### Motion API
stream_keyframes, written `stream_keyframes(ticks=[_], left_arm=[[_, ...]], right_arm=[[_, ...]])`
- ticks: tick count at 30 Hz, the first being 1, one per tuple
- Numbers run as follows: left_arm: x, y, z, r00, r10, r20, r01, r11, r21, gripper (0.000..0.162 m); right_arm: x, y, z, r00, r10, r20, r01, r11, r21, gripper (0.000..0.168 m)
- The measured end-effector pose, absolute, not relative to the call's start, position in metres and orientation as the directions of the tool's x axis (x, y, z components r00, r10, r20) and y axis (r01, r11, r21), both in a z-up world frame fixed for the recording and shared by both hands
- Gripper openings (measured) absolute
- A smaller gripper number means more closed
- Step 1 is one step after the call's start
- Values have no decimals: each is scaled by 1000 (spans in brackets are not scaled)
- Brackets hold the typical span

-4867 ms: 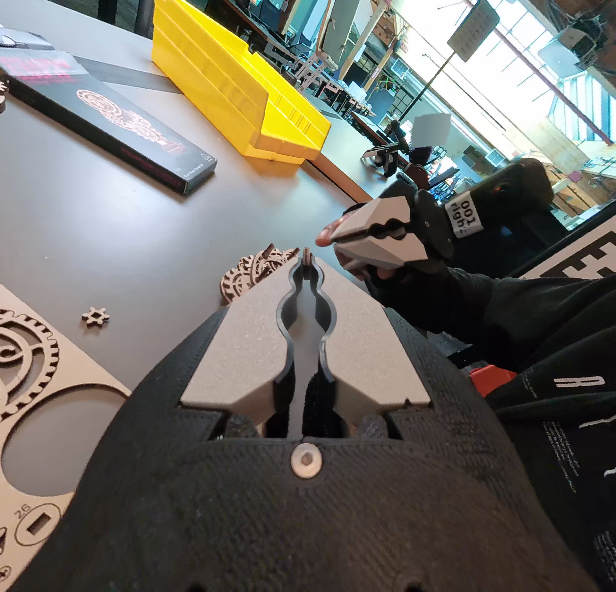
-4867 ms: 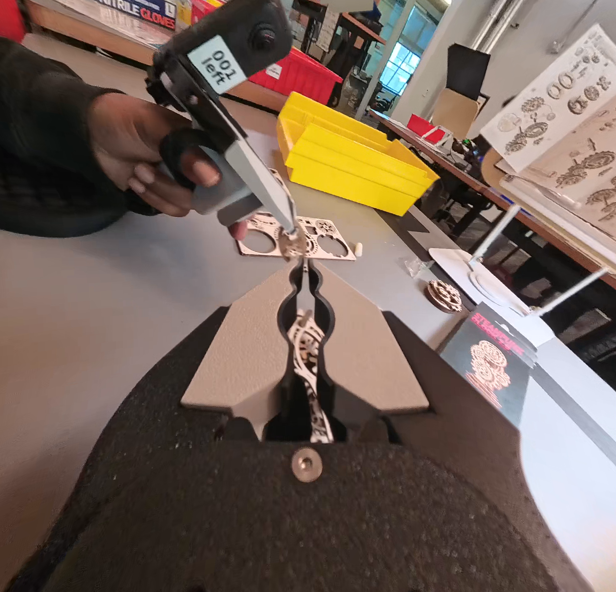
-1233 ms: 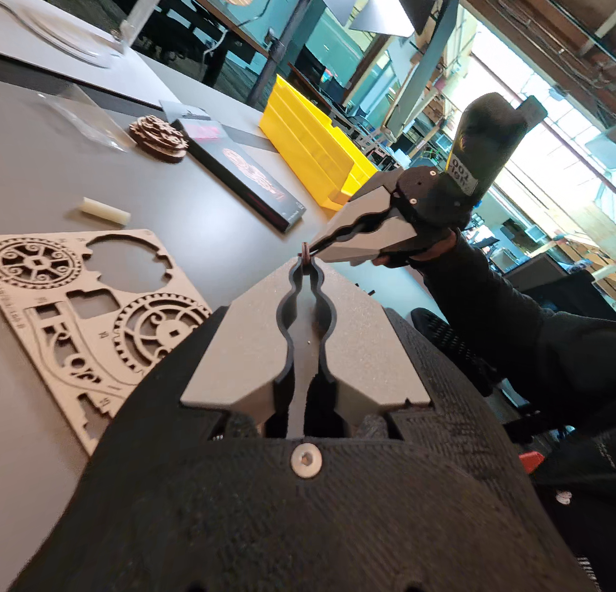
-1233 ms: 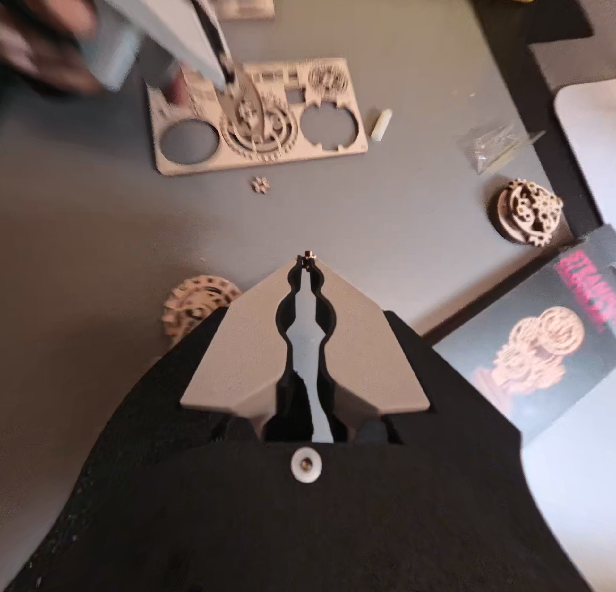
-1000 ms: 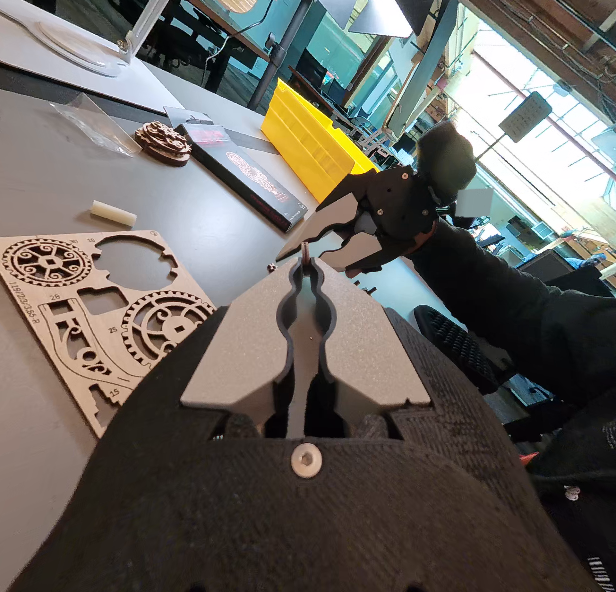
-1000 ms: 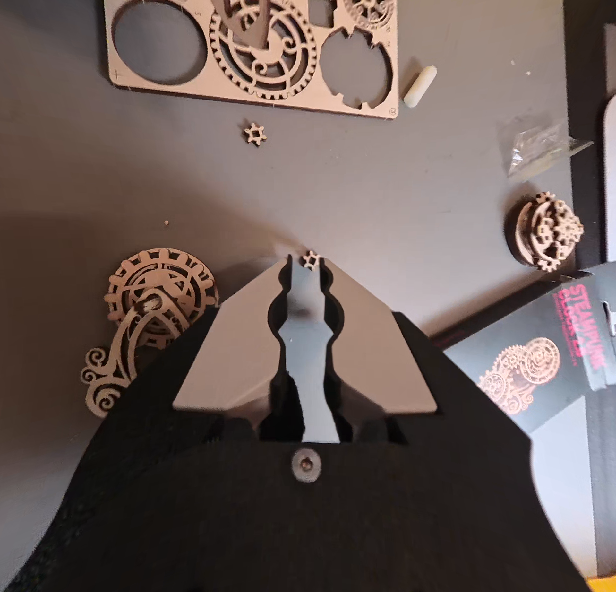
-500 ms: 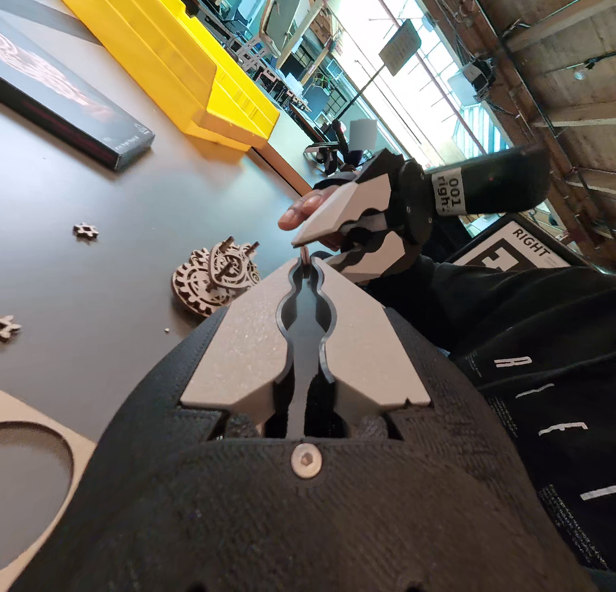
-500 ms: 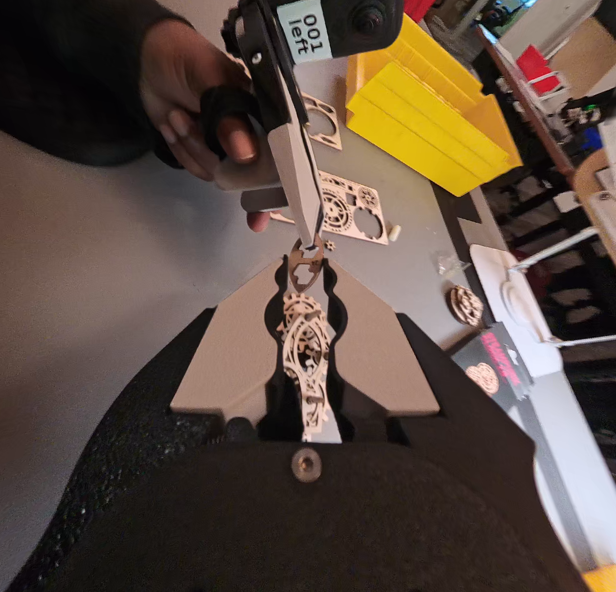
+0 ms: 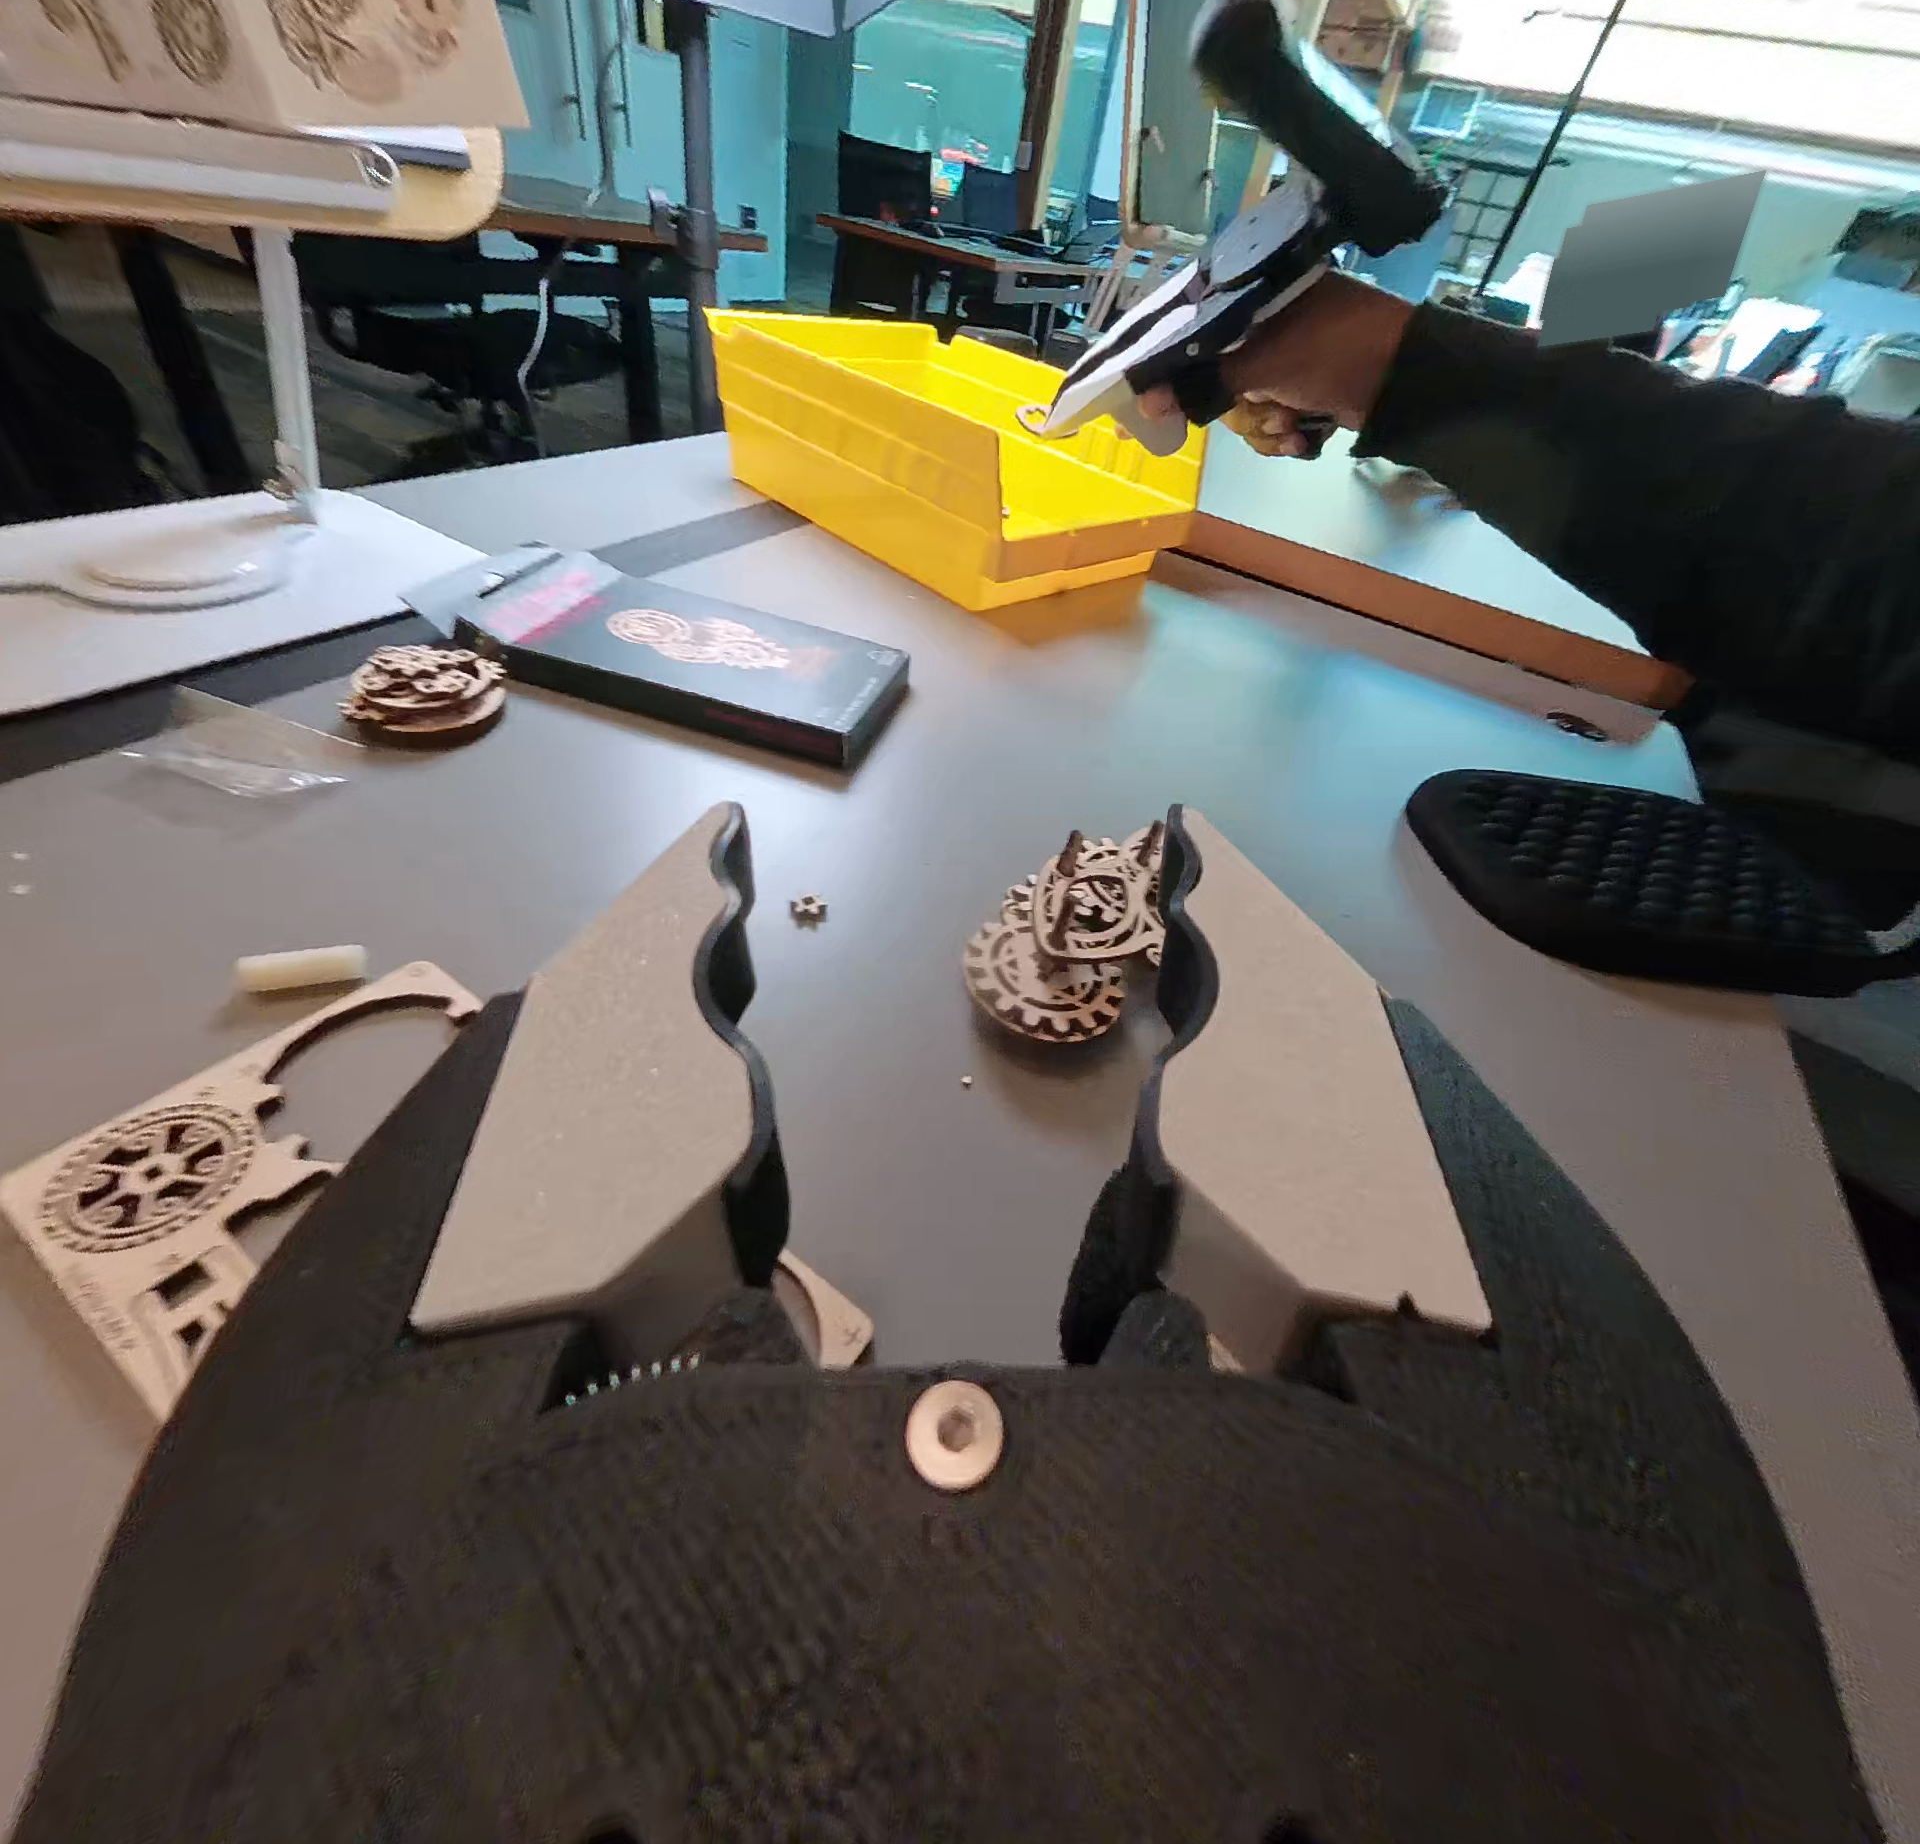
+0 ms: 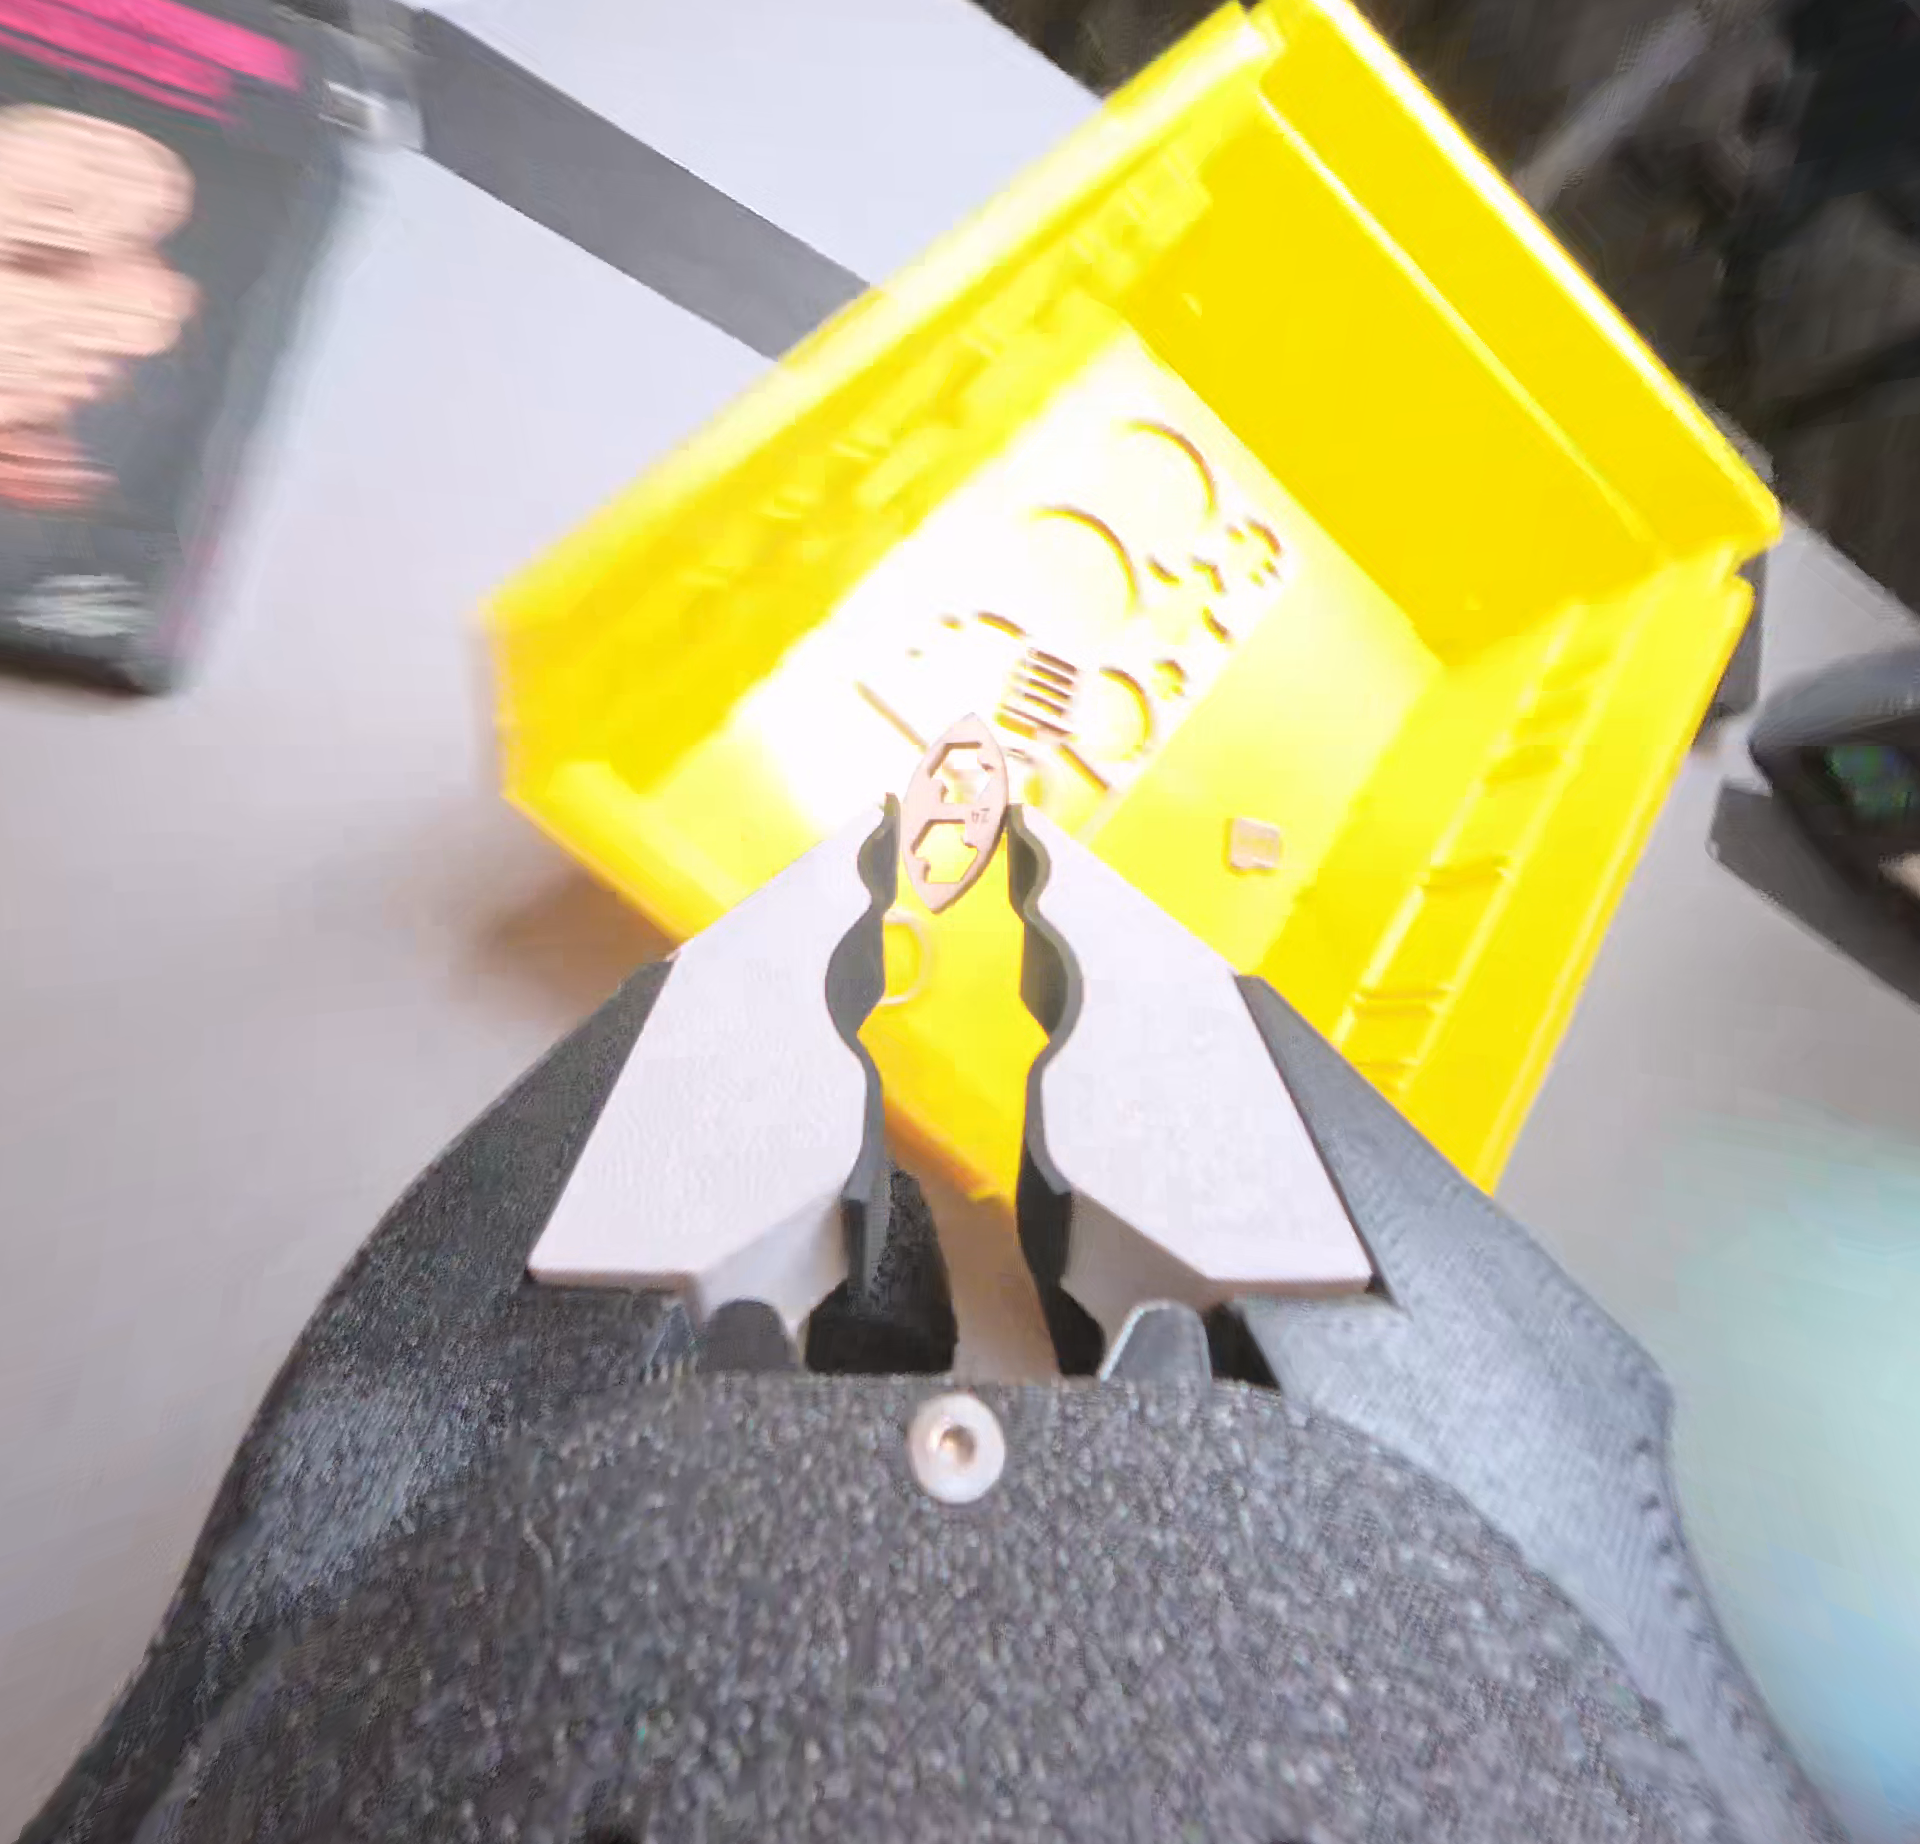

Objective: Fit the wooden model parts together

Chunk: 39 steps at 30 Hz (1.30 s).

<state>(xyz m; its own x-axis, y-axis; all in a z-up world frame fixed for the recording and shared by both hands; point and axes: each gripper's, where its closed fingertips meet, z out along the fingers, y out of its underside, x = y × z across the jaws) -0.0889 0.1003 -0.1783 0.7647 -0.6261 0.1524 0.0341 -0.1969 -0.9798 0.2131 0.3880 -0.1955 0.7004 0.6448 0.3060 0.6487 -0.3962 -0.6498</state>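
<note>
My left gripper (image 9: pixel 951 828) is open wide and empty, low over the grey table (image 9: pixel 1039 703). A wooden gear assembly (image 9: pixel 1060 953) lies on the table just inside its right finger (image 9: pixel 1247 1067). A tiny star-shaped piece (image 9: pixel 805 906) lies between the tips. My right gripper (image 10: pixel 951 812) is shut on a small almond-shaped wooden piece (image 10: pixel 956 828) and holds it above the yellow bin (image 10: pixel 1351 340). In the left wrist view that gripper (image 9: pixel 1049 423) is raised at the far right, over the bin (image 9: pixel 935 464). A punched-out wooden sheet (image 10: pixel 1091 599) lies in the bin.
A wooden parts sheet (image 9: pixel 156 1192) and a white cylinder (image 9: pixel 301 966) lie at the left. A second gear assembly (image 9: pixel 426 693), a black box (image 9: pixel 686 662), a clear bag (image 9: pixel 229 766) and a lamp base (image 9: pixel 177 568) lie farther back. A black mesh chair (image 9: pixel 1662 890) stands at the right edge. My hands' fingertips stand some 40 centimeters from each other. About 15 centimeters separates my left fingertips from the white cylinder (image 9: pixel 301 966).
My left gripper has opened and let go of the almond-shaped piece, then dropped back over the table. My right gripper has taken the piece and carried it over the yellow bin.
</note>
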Motion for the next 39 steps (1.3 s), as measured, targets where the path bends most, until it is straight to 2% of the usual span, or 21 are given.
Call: stream_keyframes(ticks=[3,4,5,8,11,14,17,18,19,20,21,23,26,29,32,36,39], left_arm=[[-109,104,-174,827,-556,84,-1,-152,-988,74],[-118,105,-173,844,-532,70,-10,-148,-989,73],[-126,105,-174,857,-511,62,-17,-149,-989,72],[-150,107,-175,887,-457,72,-5,-165,-986,69],[-172,112,-177,908,-405,105,30,-189,-982,65],[-190,114,-177,926,-353,134,63,-207,-976,57],[-208,114,-173,943,-304,139,77,-206,-975,42],[-214,113,-171,946,-293,135,78,-198,-977,33],[-220,111,-167,950,-287,127,74,-187,-980,22],[-227,109,-163,955,-276,113,69,-167,-984,7],[-236,107,-158,962,-253,98,64,-141,-988,0],[-259,101,-147,981,-183,66,49,-92,-995,0],[-296,85,-130,996,-89,32,31,-15,-999,0],[-332,64,-123,1000,-3,21,21,7,-1000,0],[-365,44,-129,997,75,31,32,-20,-999,16],[-375,32,-148,990,64,127,133,-99,-986,43],[-355,32,-177,989,2,146,141,-270,-952,70]], right_arm=[[242,433,-213,772,536,343,605,-453,-655,21],[245,440,-209,784,497,372,595,-432,-677,33],[245,443,-199,793,457,403,586,-390,-710,42],[230,424,-151,808,381,449,539,-169,-825,44],[200,374,-128,801,471,369,445,-58,-893,44],[159,308,-121,743,621,249,330,-16,-944,40],[115,238,-134,636,768,82,215,-75,-974,34],[102,218,-139,599,799,52,194,-82,-978,21],[91,200,-145,563,826,42,179,-72,-981,0],[82,188,-151,540,840,49,167,-51,-985,0],[77,183,-157,541,838,65,165,-30,-986,0],[71,178,-161,534,839,102,97,59,-994,0],[69,181,-166,534,842,75,32,69,-997,0],[72,185,-165,556,824,105,24,110,-994,13],[72,183,-162,551,829,97,11,109,-994,26],[75,187,-161,567,818,99,8,115,-993,27],[76,191,-161,567,821,68,-10,89,-996,28]])
